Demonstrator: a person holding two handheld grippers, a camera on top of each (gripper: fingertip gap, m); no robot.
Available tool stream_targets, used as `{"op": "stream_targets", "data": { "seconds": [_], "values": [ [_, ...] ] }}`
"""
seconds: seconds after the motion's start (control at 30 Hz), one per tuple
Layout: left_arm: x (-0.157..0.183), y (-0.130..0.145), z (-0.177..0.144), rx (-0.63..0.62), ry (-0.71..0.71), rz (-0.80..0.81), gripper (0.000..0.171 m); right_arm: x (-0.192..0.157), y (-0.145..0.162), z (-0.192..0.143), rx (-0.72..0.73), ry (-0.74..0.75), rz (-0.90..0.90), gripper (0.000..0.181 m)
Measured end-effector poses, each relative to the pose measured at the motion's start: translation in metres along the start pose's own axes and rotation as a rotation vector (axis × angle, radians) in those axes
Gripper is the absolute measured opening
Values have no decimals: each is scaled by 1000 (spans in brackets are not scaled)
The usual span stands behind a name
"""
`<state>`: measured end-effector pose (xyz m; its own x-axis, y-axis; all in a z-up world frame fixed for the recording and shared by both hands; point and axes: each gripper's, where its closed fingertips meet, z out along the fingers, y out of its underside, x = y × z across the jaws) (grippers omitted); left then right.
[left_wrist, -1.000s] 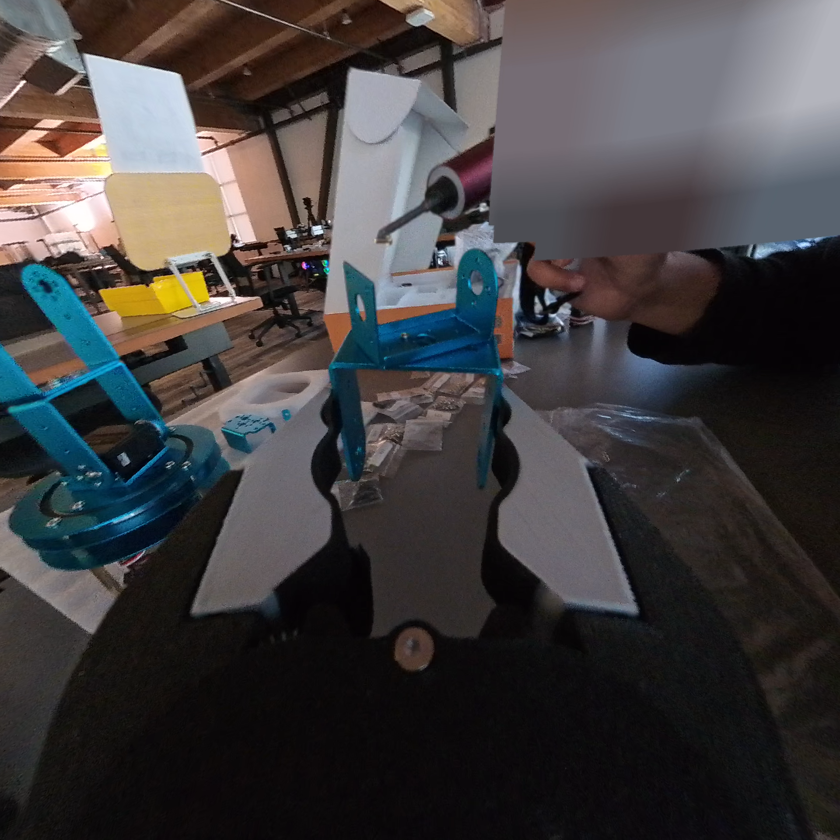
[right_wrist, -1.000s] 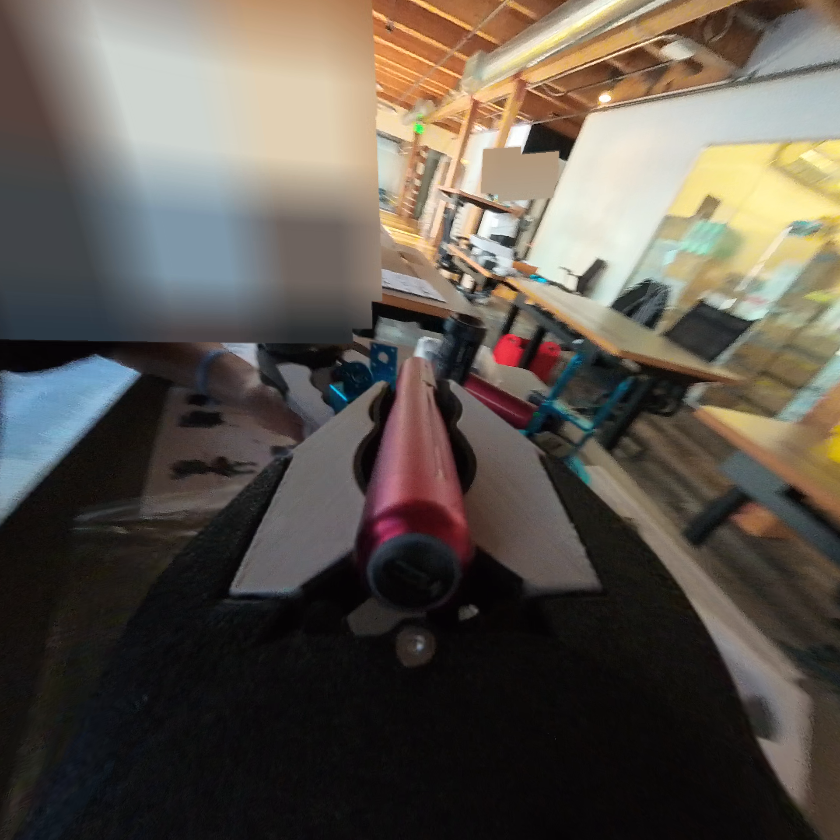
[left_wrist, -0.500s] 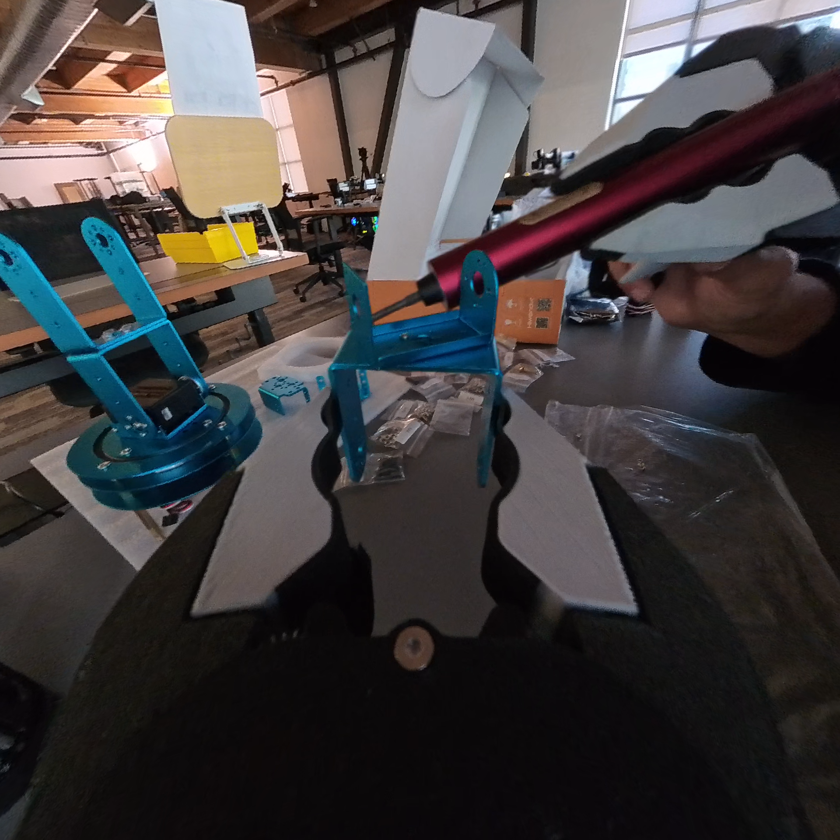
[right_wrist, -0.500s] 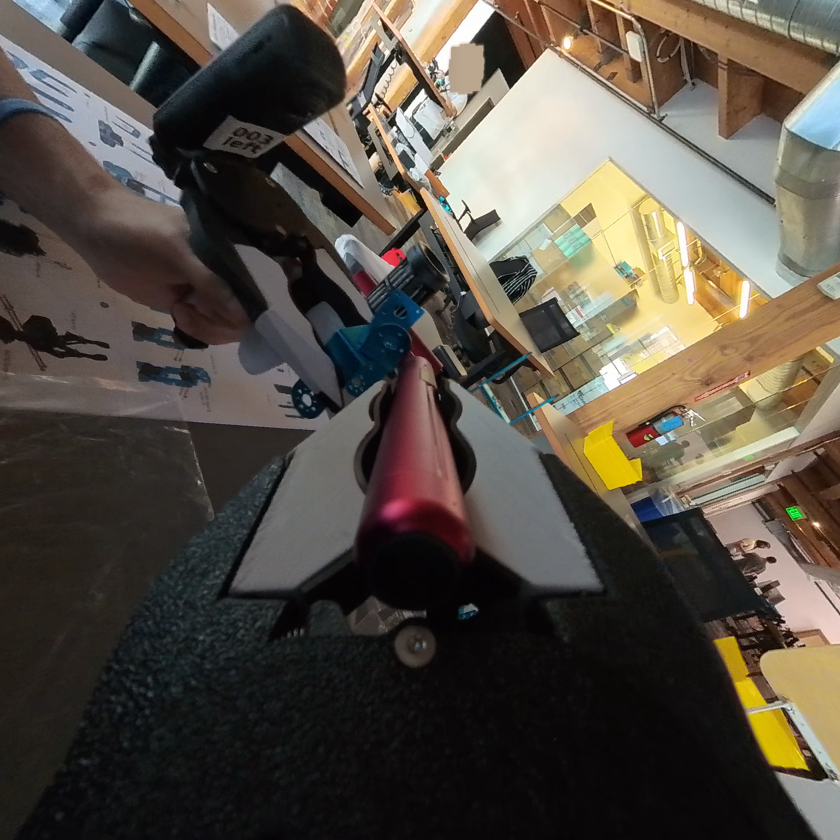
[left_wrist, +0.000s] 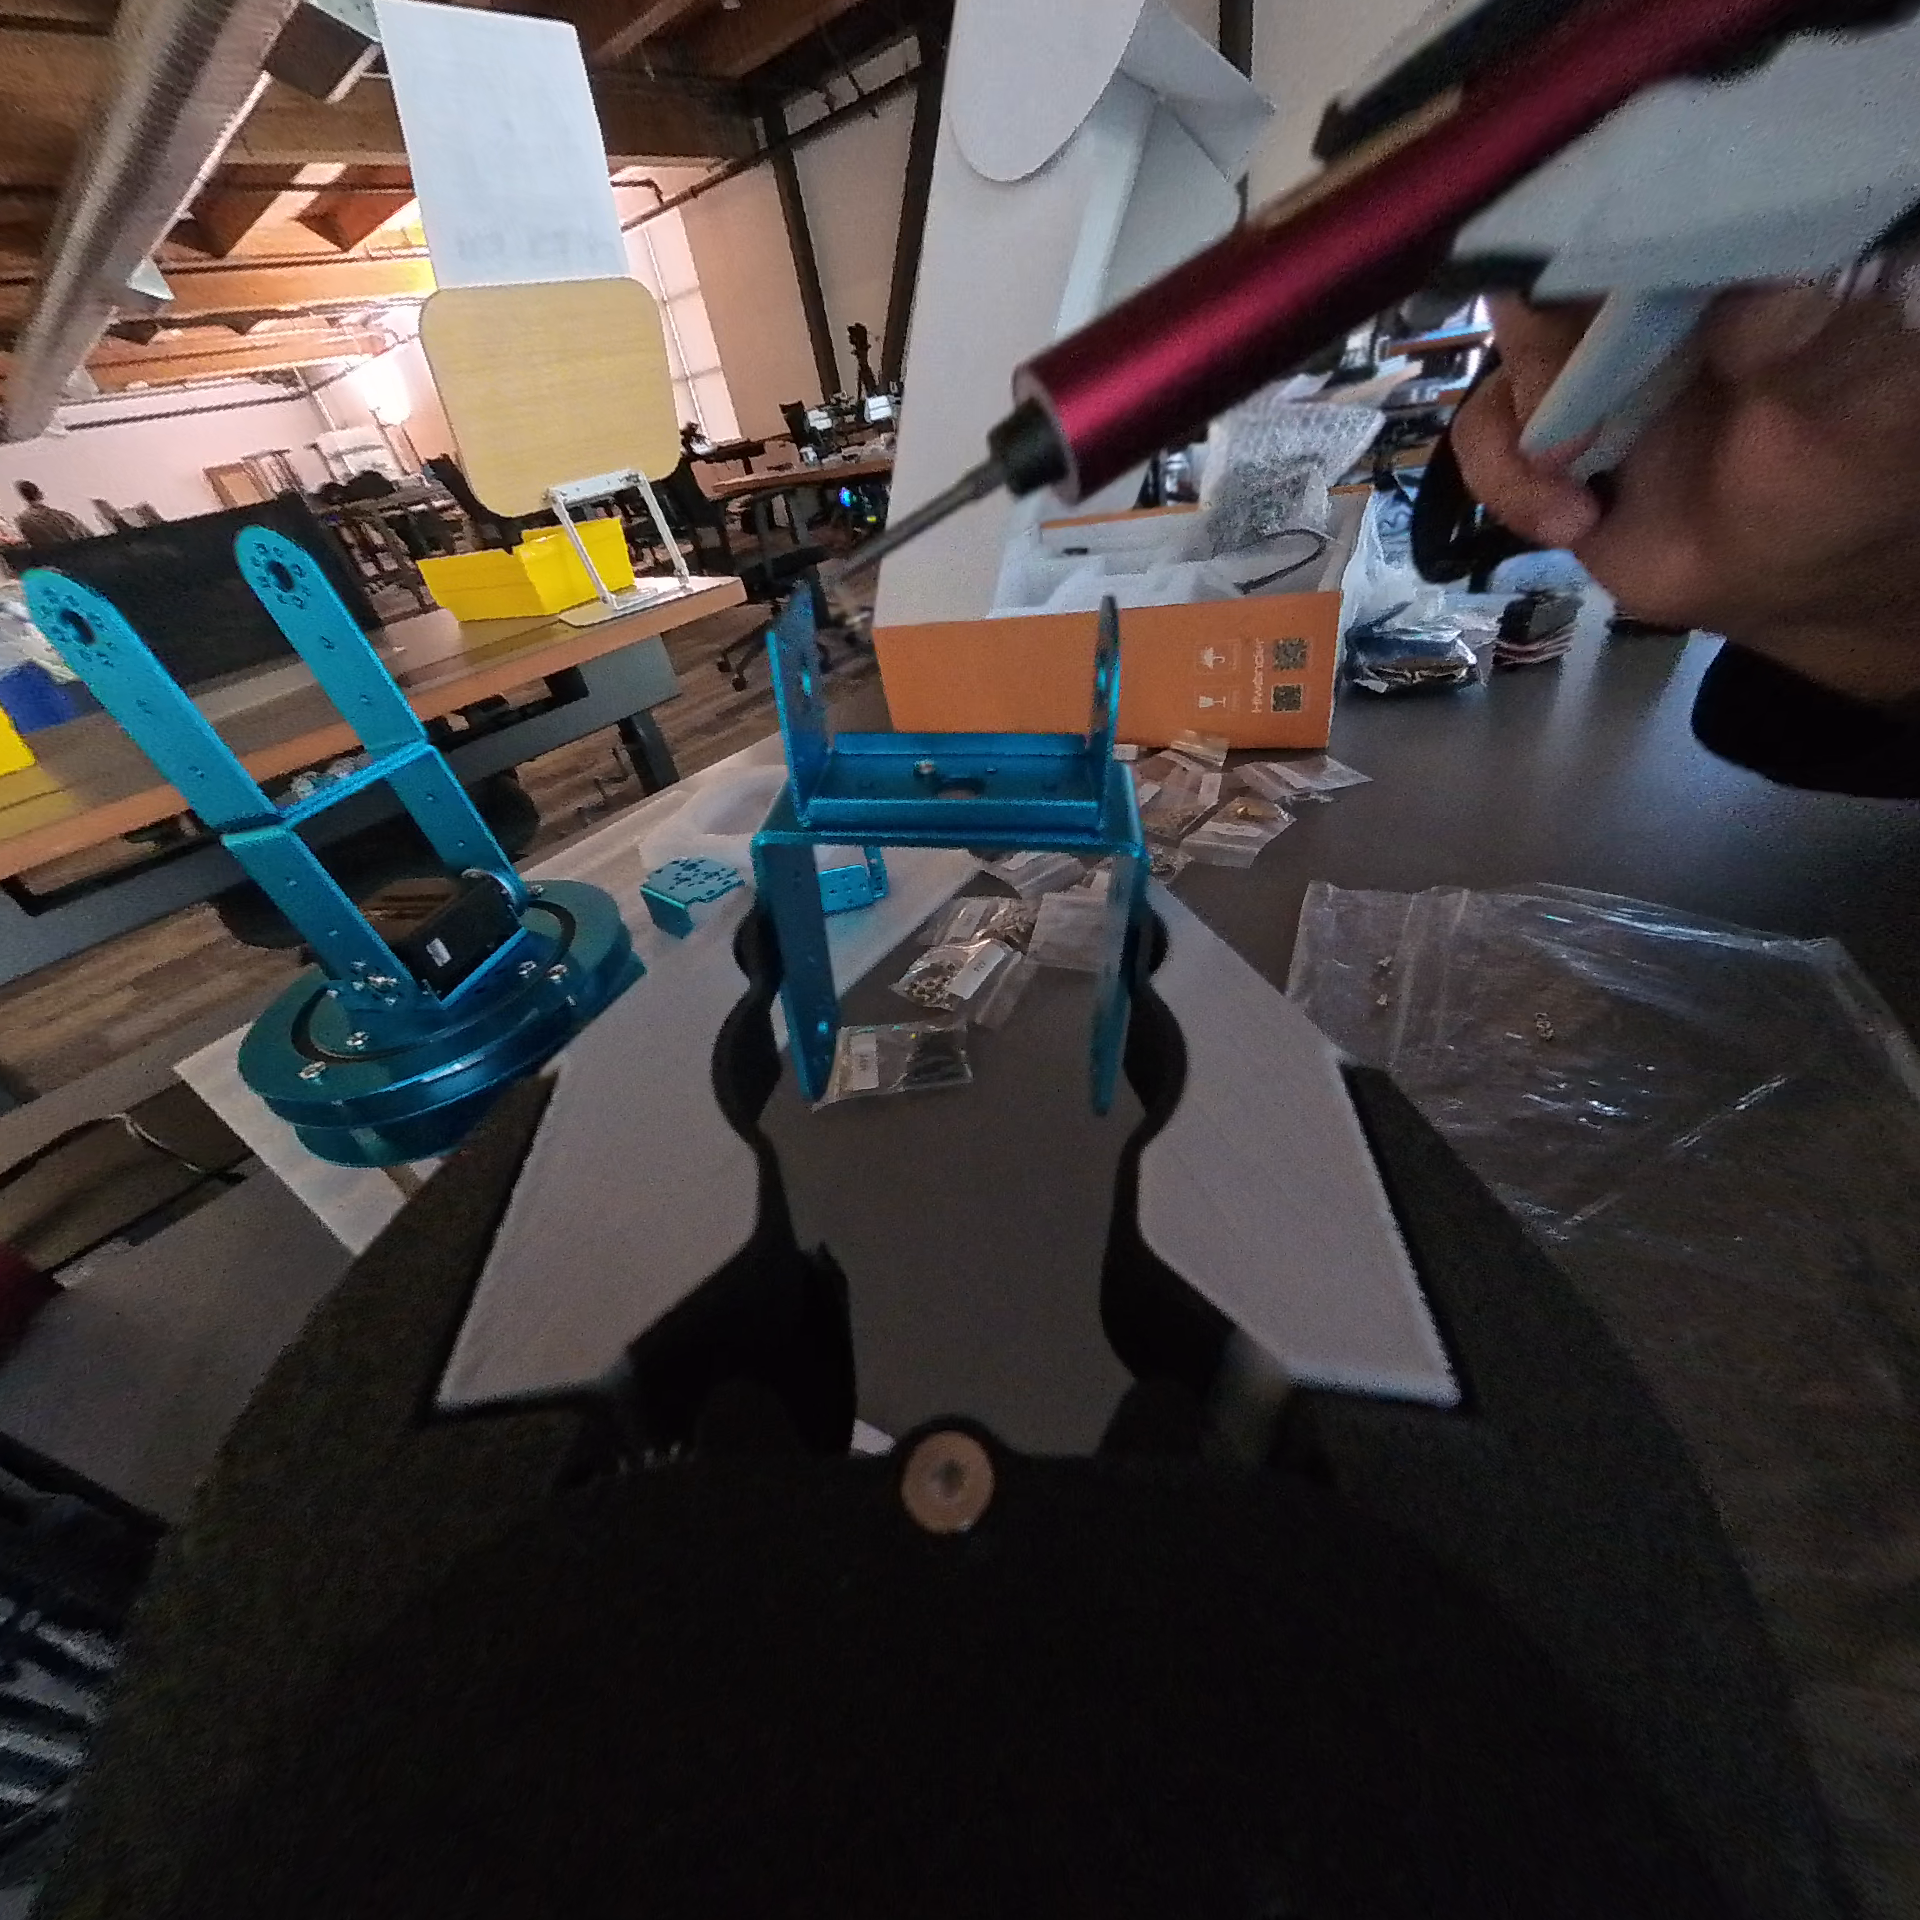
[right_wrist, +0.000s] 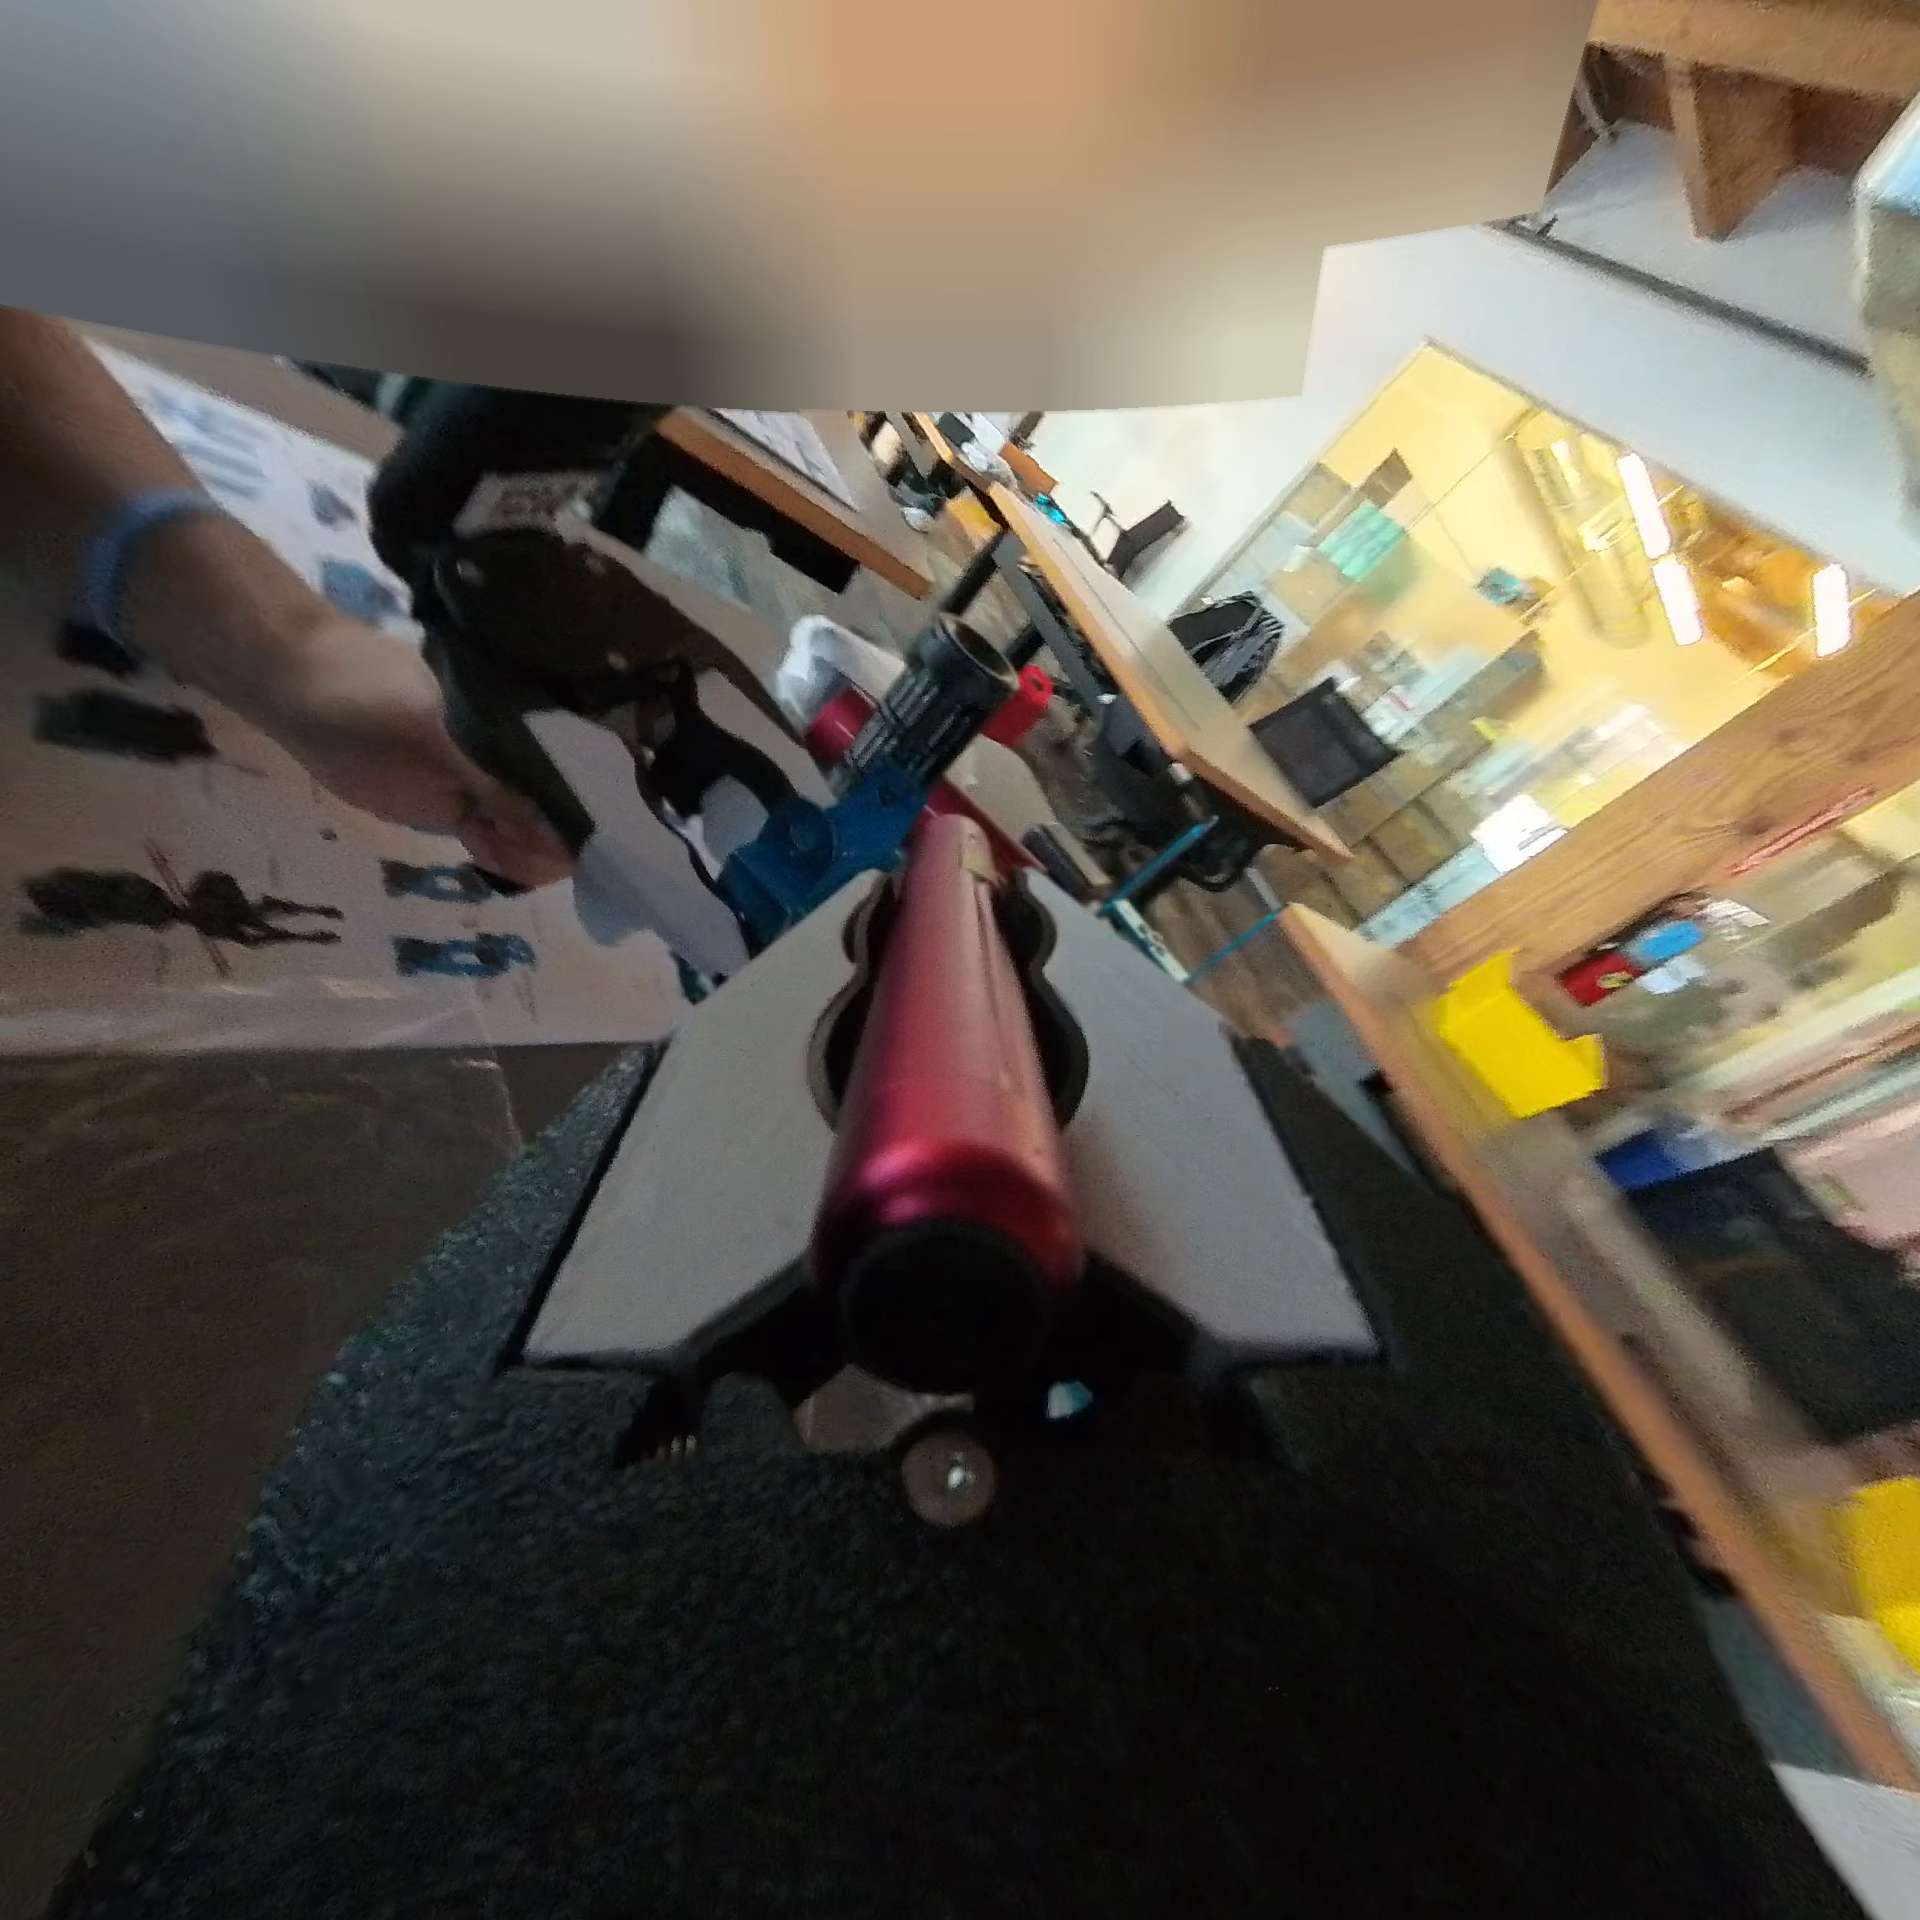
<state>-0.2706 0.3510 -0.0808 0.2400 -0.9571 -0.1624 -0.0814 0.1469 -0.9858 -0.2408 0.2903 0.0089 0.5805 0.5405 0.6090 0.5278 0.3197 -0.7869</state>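
My left gripper (left_wrist: 951, 940) is shut on a blue metal bracket assembly (left_wrist: 951, 821), two U-shaped brackets joined back to back, held above the dark table. My right gripper (right_wrist: 951, 914) is shut on a red electric screwdriver (right_wrist: 945, 1060). In the left wrist view the screwdriver (left_wrist: 1247, 301) comes in from the upper right, its bit tip (left_wrist: 883, 545) just above and behind the bracket's left upright. In the right wrist view the blue bracket (right_wrist: 821, 842) and the left gripper (right_wrist: 582, 748) sit just beyond the screwdriver's far end.
A blue round base with a tall blue bracket (left_wrist: 416, 935) stands at left. An open orange and white box (left_wrist: 1112, 665) stands behind. Small parts bags (left_wrist: 935, 977) and a clear plastic bag (left_wrist: 1579, 1029) lie on the table. A small blue bracket (left_wrist: 691, 888) lies near the base. My right fingertips sit around 12 centimeters from my left ones.
The screwdriver has risen and drawn back from the bracket's right upright; its tip is now above the left upright. The left gripper tilted, showing the bracket more from above.
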Motion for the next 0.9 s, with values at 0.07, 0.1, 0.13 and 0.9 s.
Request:
{"op": "stream_targets", "data": {
  "seconds": [0.07,0.1,0.13,0.9],
  "values": [
    [1,1,0,-4,-1,27,66,4,-3,-4,12,-63,102,23],
    [0,3,1,-10,-7,41,66,6,-6,-7,21,-90,145,22],
    [-1,4,1,-12,-12,54,66,7,-8,-9,33,-121,189,22],
    [16,11,4,-15,74,105,66,-16,10,-7,-54,-279,266,22]
  ]
}}
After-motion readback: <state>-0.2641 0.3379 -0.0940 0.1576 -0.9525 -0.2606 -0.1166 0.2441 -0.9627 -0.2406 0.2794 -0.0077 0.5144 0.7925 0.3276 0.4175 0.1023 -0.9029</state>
